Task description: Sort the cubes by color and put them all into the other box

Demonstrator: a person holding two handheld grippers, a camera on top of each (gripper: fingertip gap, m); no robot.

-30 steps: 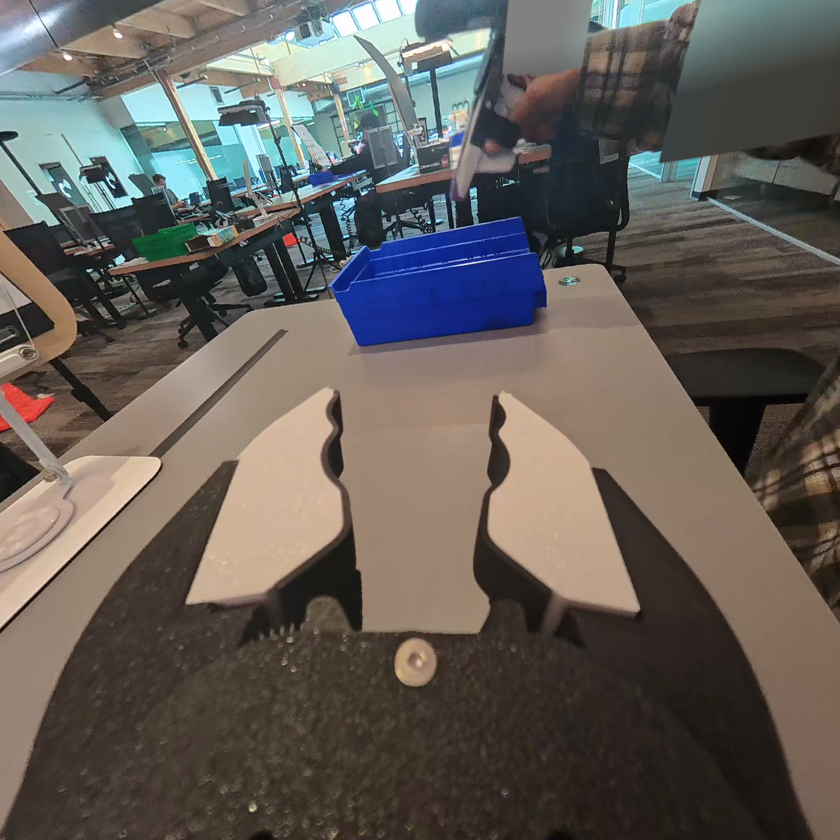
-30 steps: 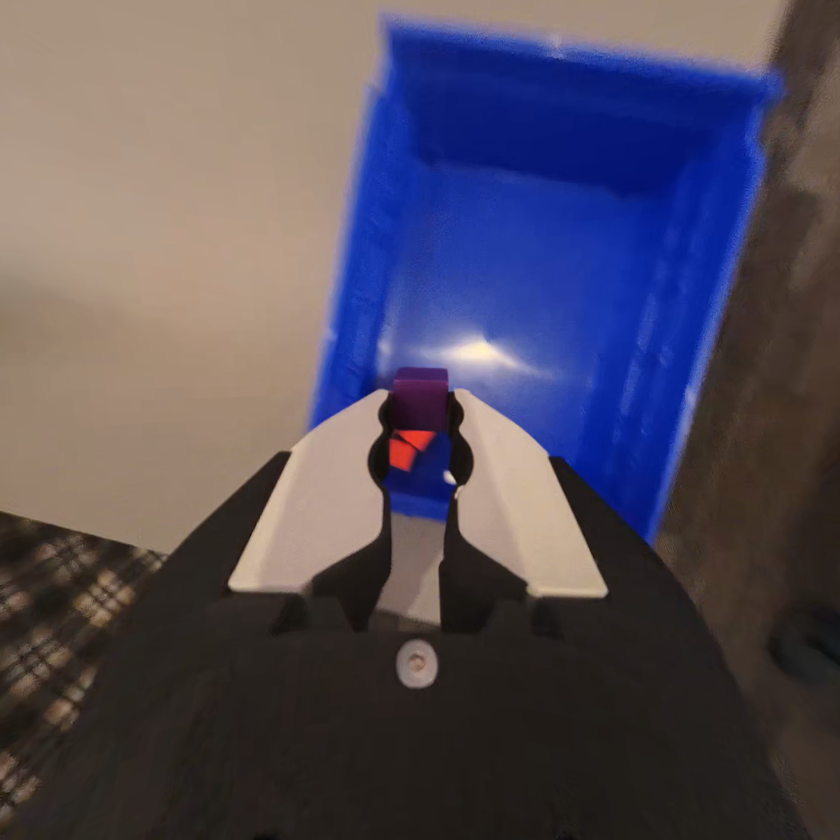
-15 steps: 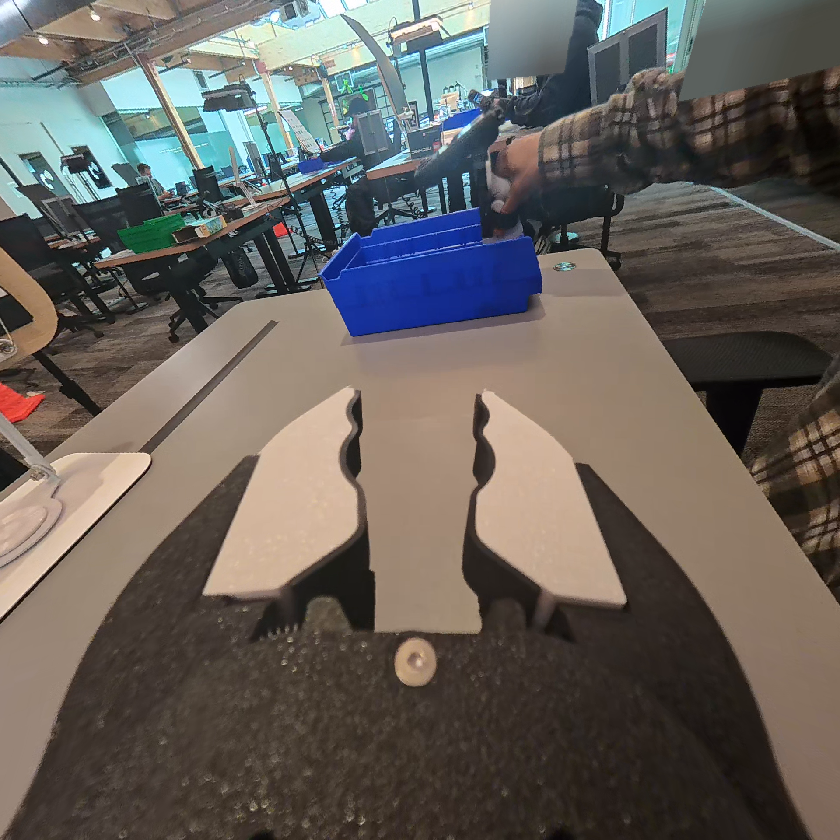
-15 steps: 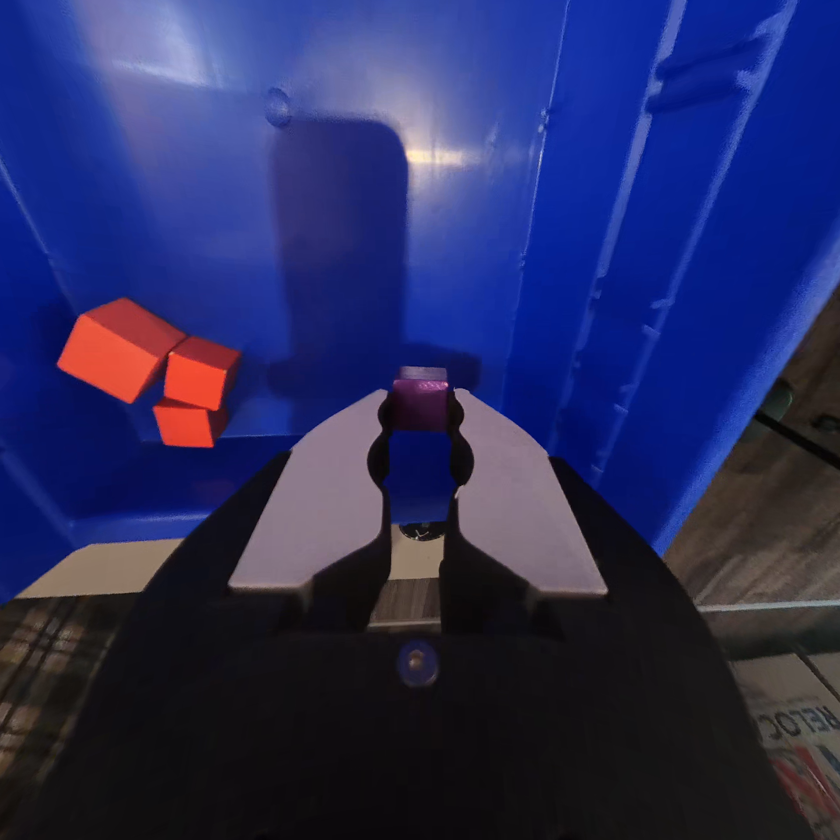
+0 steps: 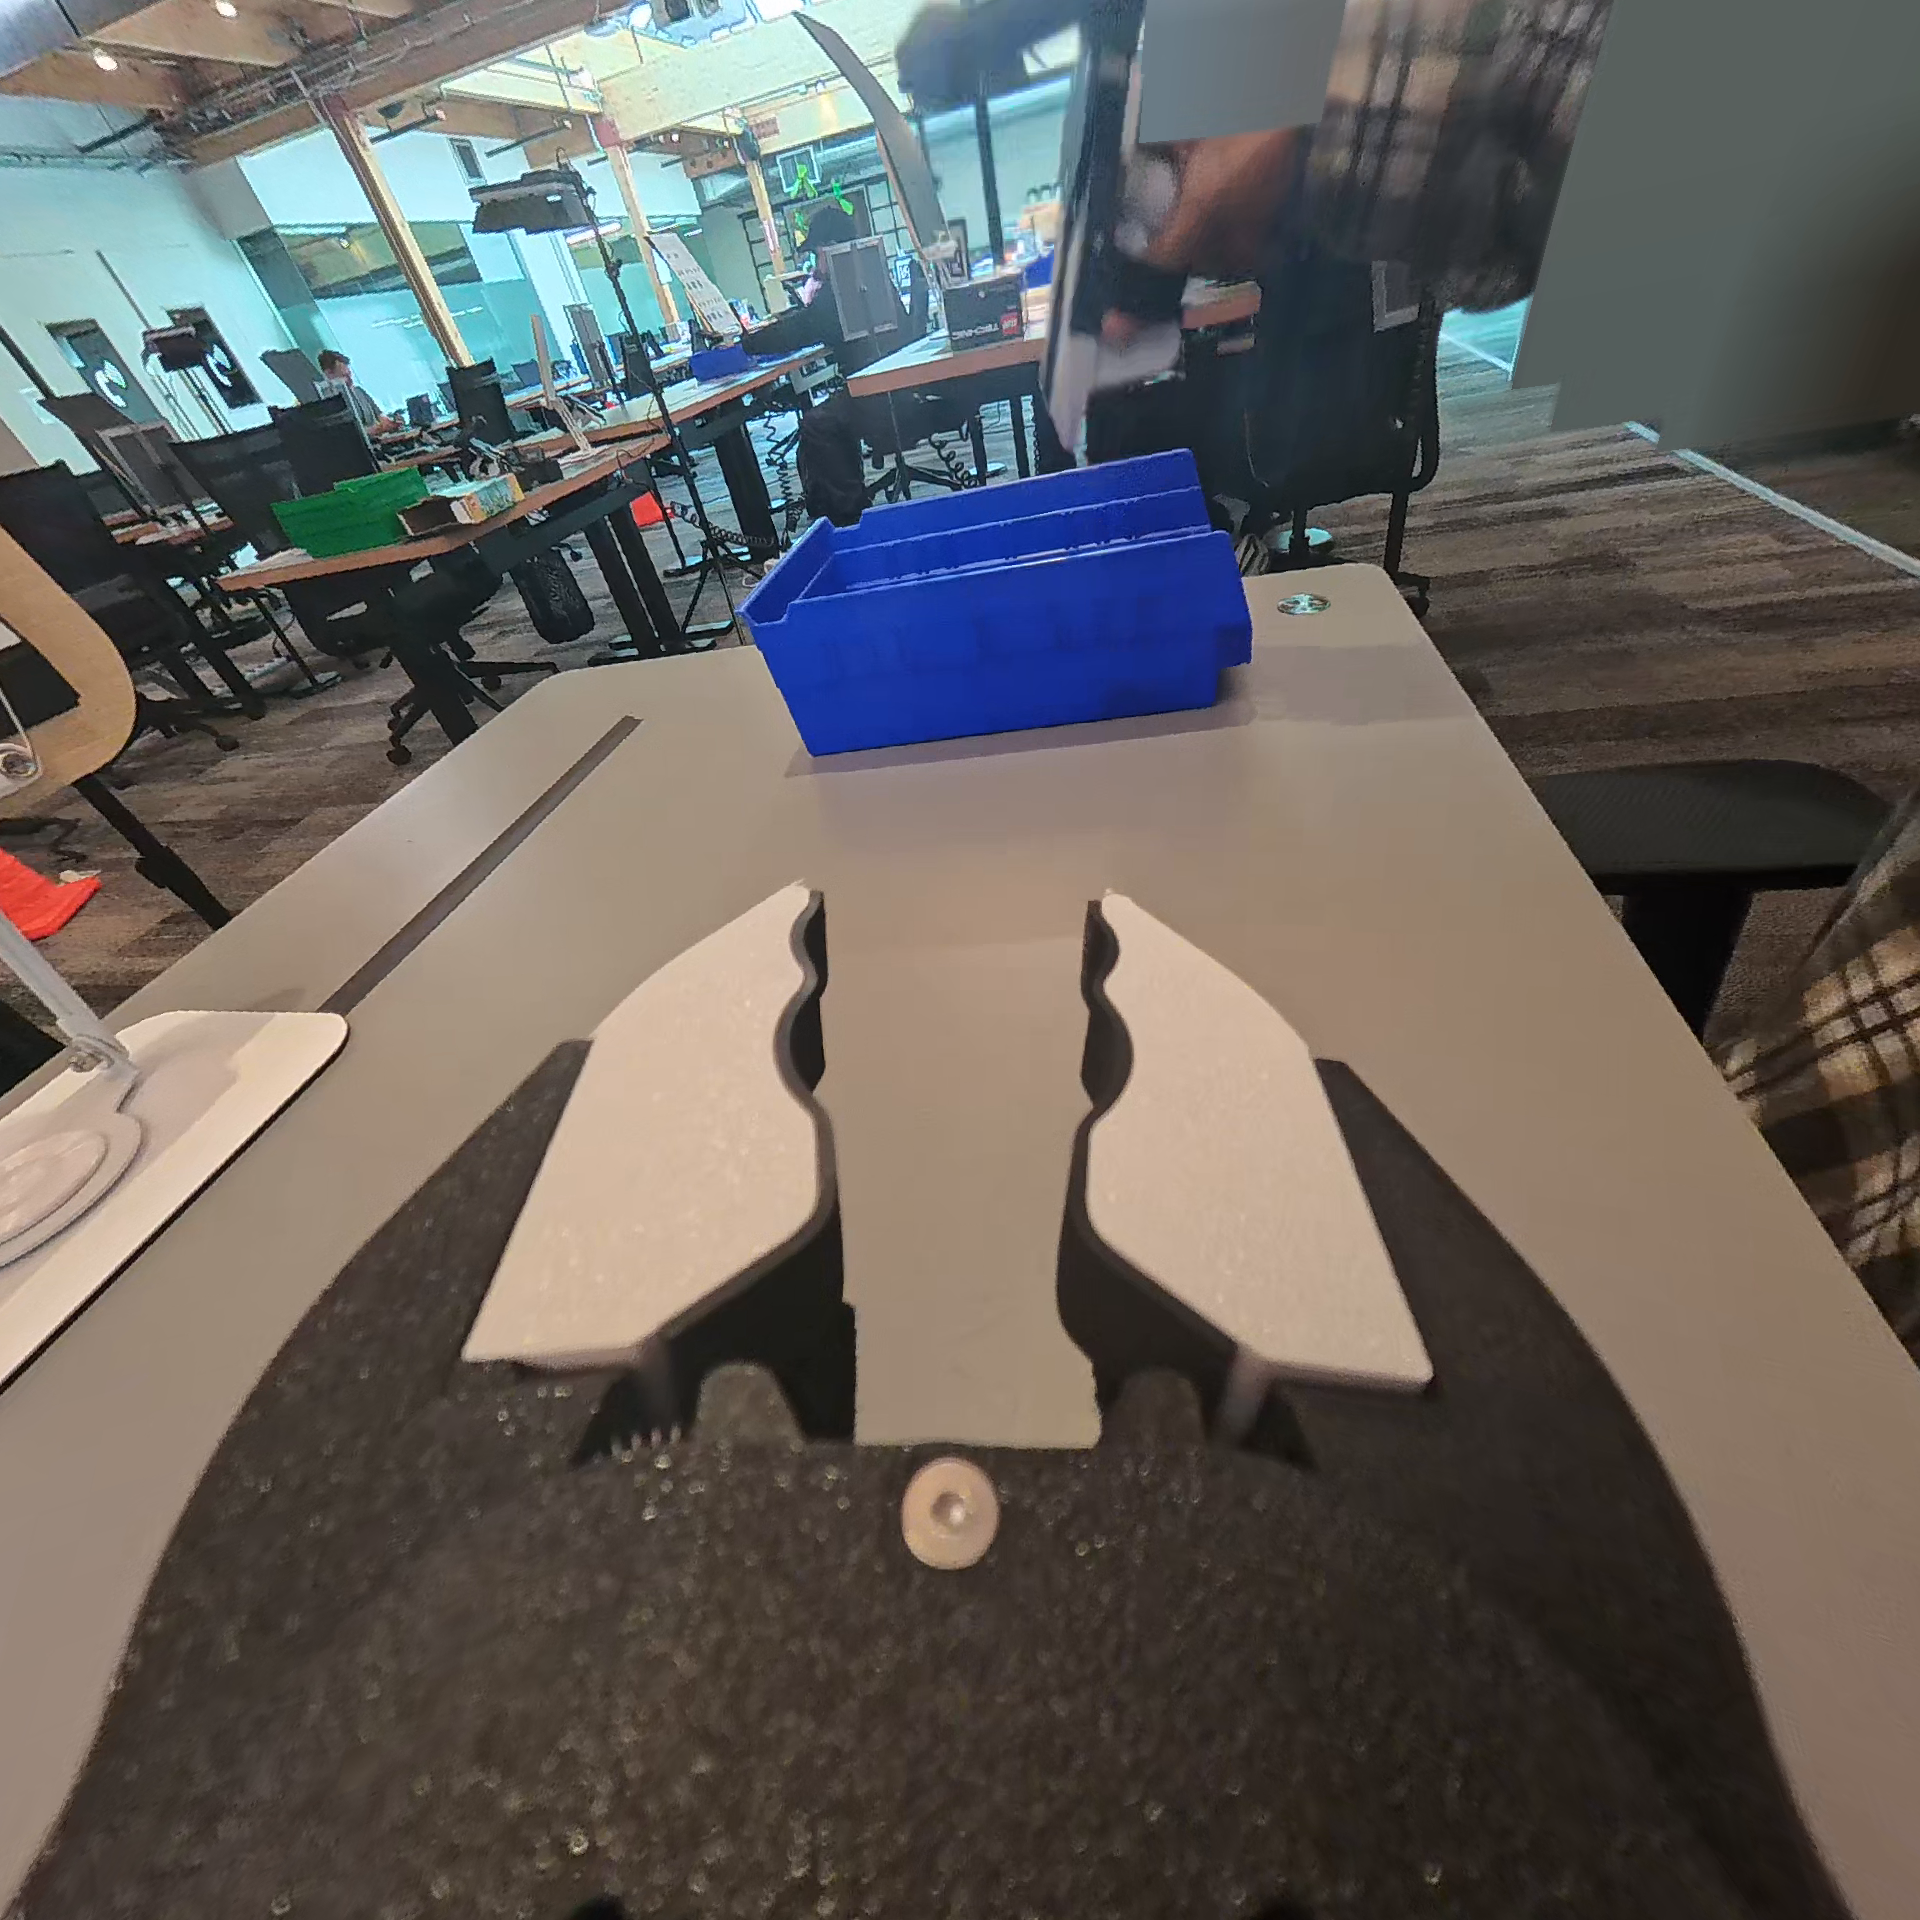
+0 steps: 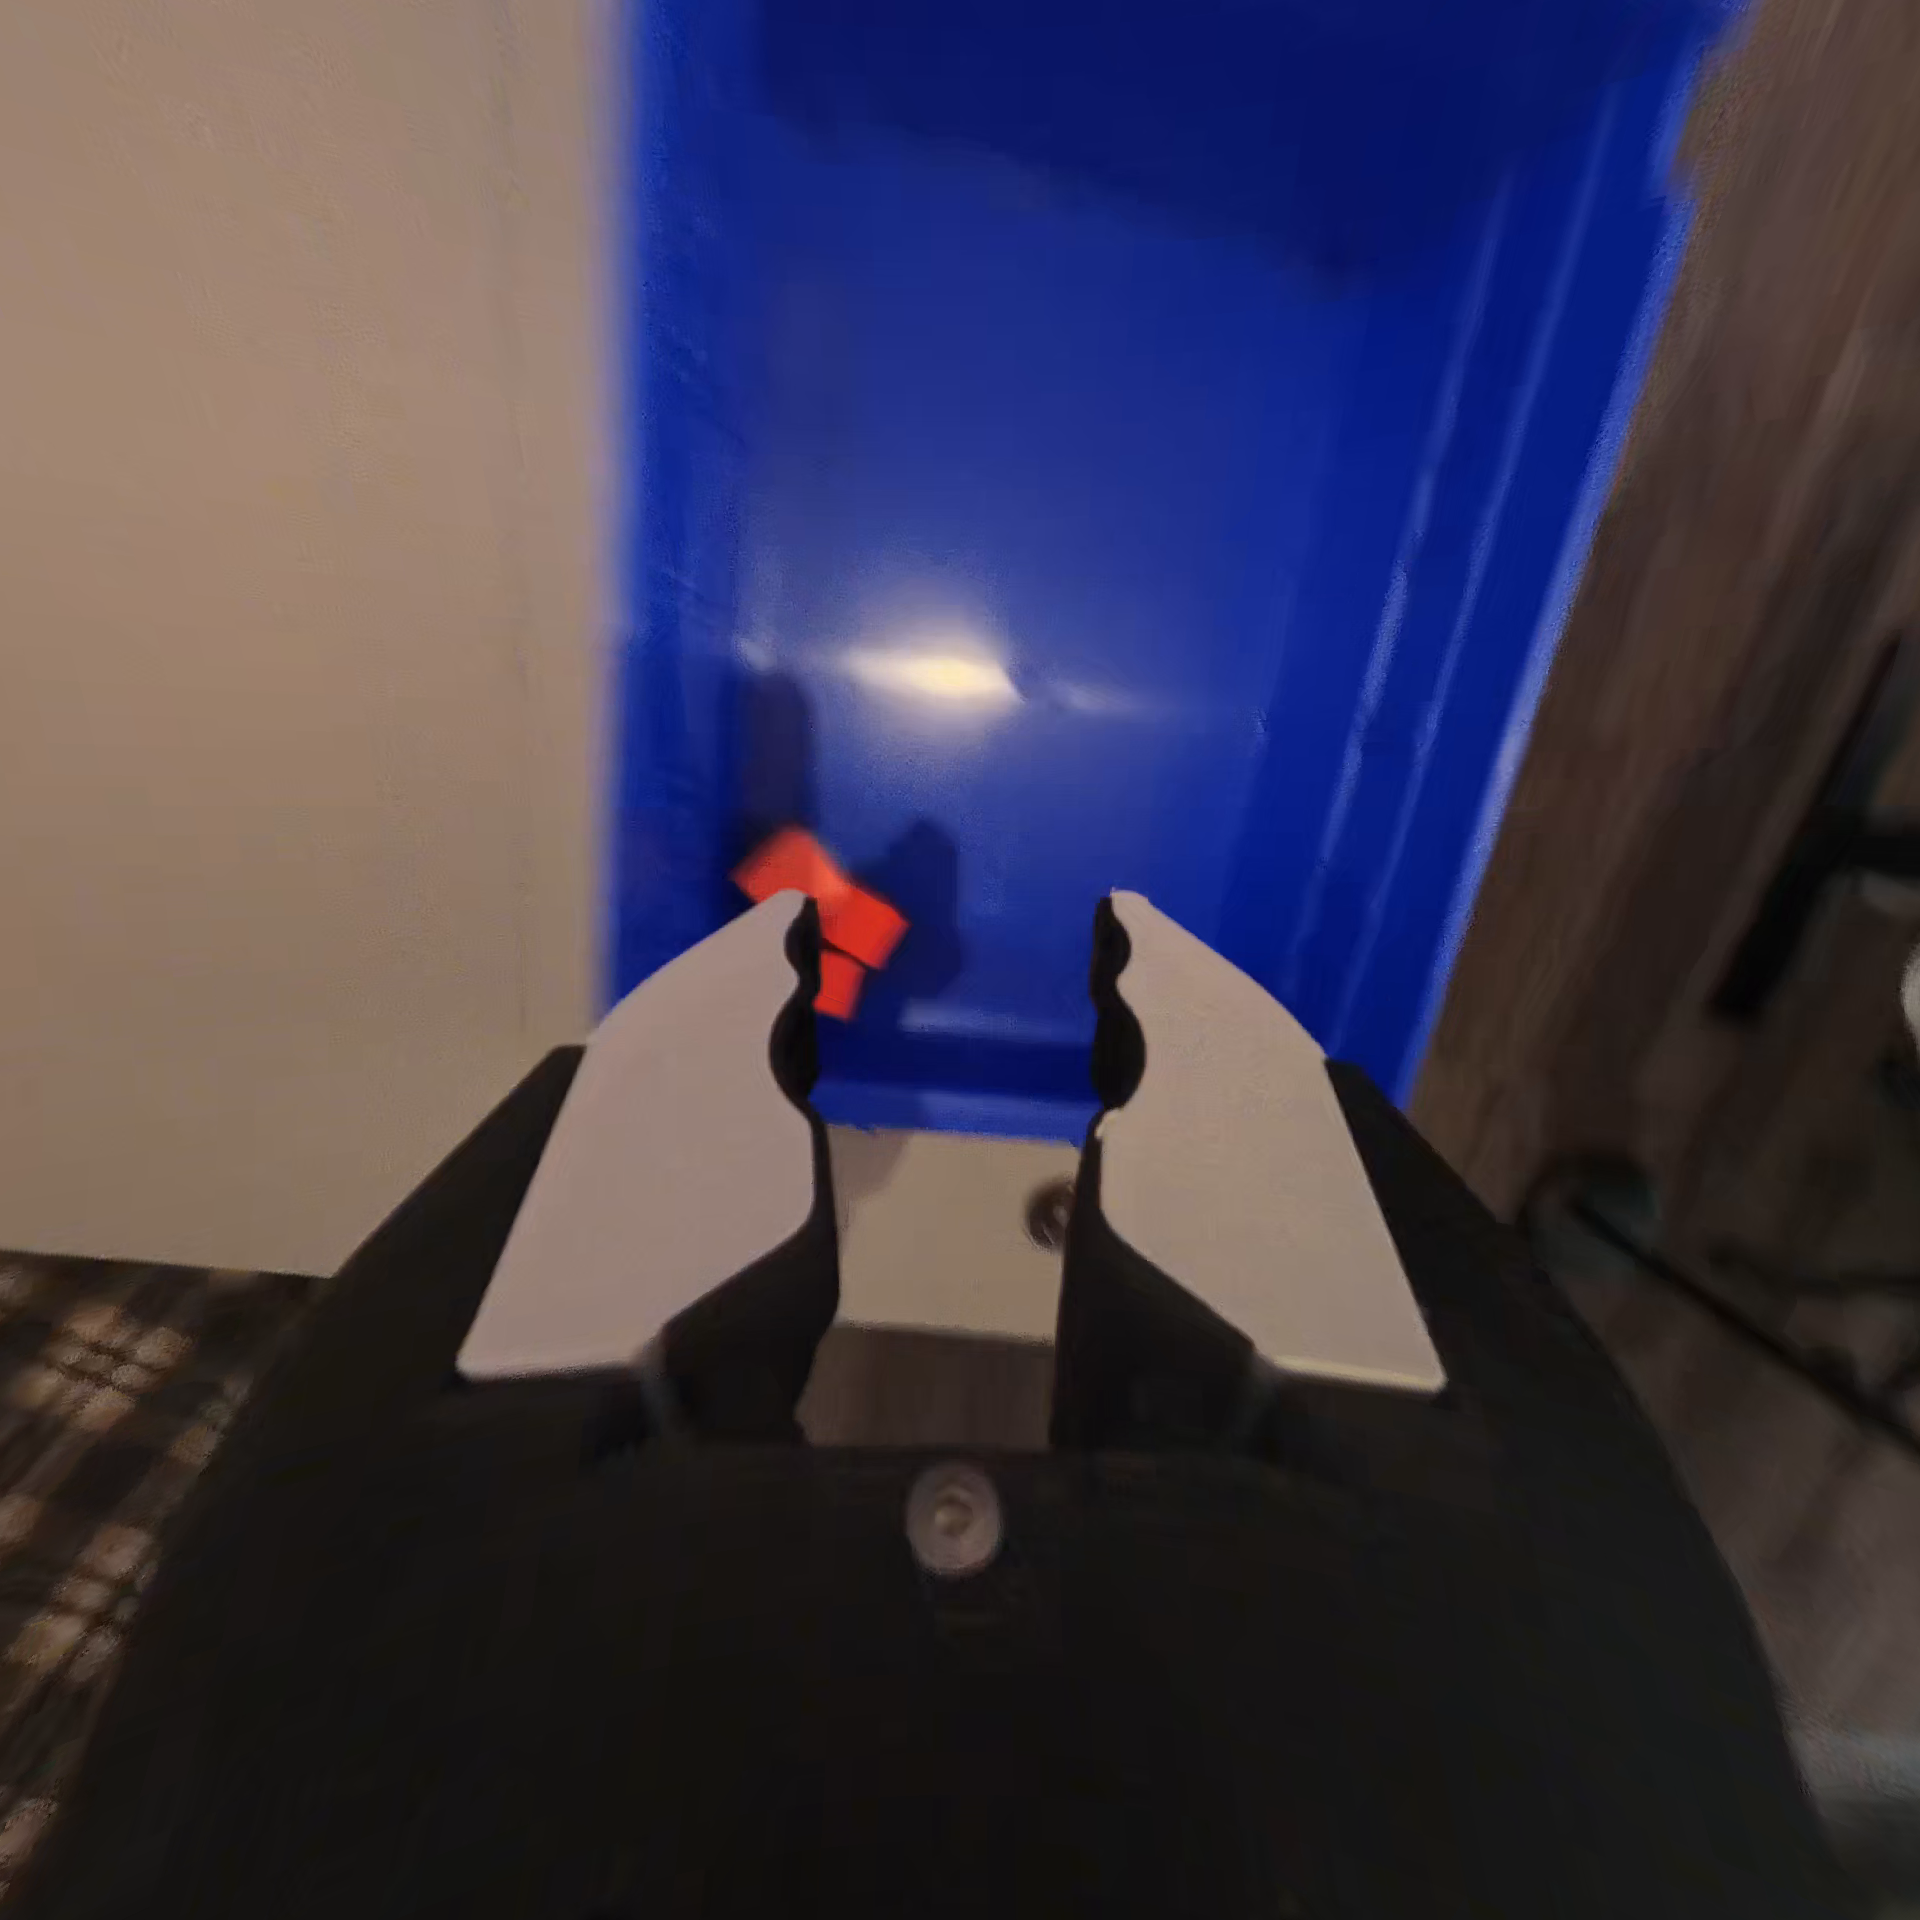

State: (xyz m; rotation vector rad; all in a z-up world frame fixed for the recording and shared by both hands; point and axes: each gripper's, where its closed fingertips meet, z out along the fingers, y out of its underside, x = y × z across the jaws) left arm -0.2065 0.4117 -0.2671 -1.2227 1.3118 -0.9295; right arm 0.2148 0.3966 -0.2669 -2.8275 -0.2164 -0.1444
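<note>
Inside the blue box (image 6: 1091, 436), against its near left corner, three red cubes (image 6: 847, 925) lie clustered and touching, tipped at odd angles; motion blur hides their exact poses. No purple cube shows in this view, and I cannot tell whether one lies hidden behind the jaws. The box's long axis runs away from the right gripper (image 6: 948, 909), its near short wall toward the camera and its far end pointing up the frame. That gripper hovers above the box's near end with jaws spread wide and nothing between them, so a drop appears just finished and the step in hand looks like pulling away for another cube.

From the left wrist view the same blue box (image 5: 997, 644) sits broadside at the far end of the grey surface (image 5: 1299, 883), with a second blue box (image 5: 1018, 499) just behind it. The left gripper (image 5: 951, 904) rests low over the surface, well short of the box, jaws wide and empty.

Next, I judge, the right gripper must rise clear of the box wall, travel to the other box, and close on a cube matching the colour being sorted.
</note>
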